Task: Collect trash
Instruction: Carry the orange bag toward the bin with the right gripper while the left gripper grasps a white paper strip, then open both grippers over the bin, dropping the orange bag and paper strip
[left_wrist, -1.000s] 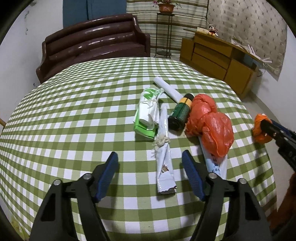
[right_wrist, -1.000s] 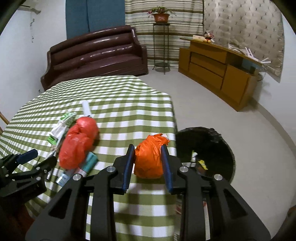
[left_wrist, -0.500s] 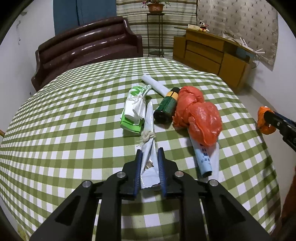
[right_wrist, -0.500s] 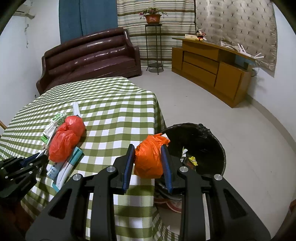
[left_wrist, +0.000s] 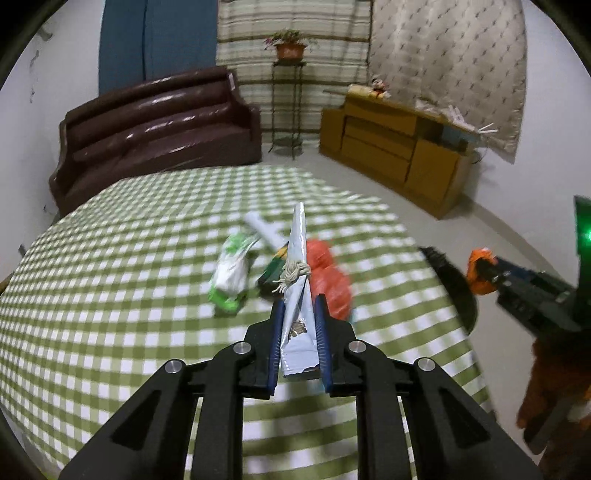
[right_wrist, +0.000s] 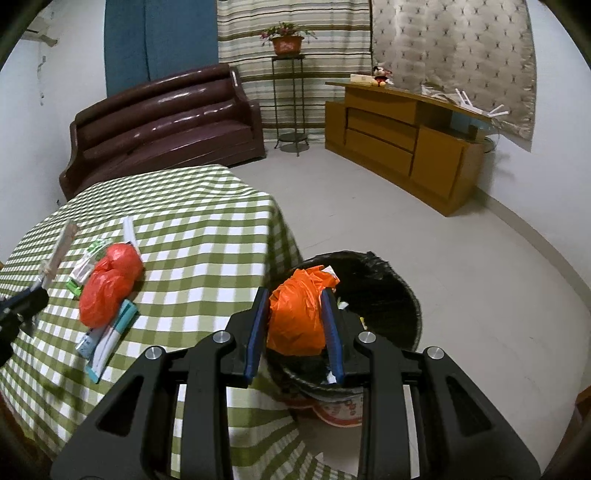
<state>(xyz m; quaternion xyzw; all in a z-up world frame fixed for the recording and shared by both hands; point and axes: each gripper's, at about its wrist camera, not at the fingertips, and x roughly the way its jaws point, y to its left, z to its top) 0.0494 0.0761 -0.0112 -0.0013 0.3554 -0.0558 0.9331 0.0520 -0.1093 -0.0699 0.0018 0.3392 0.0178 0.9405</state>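
My left gripper (left_wrist: 298, 314) is shut on a long silver wrapper tied with string (left_wrist: 297, 258) and holds it lifted above the green checked table (left_wrist: 110, 295). My right gripper (right_wrist: 295, 314) is shut on a crumpled orange bag (right_wrist: 295, 314) and holds it over the black-lined trash bin (right_wrist: 384, 295) beside the table. The right gripper with its orange bag (left_wrist: 480, 271) shows at the right of the left wrist view. The lifted wrapper (right_wrist: 55, 254) shows at the left of the right wrist view.
On the table lie a red plastic bag (right_wrist: 109, 284), a green and white packet (left_wrist: 231, 273), a dark green bottle (left_wrist: 275, 267), a white roll (left_wrist: 262, 227) and a teal and white tube (right_wrist: 107, 336). A brown sofa (right_wrist: 166, 122) and a wooden cabinet (right_wrist: 406, 140) stand behind.
My left gripper closed on the silver wrapper and lifted it off the table. My right gripper carried the orange bag from the table edge to over the bin.
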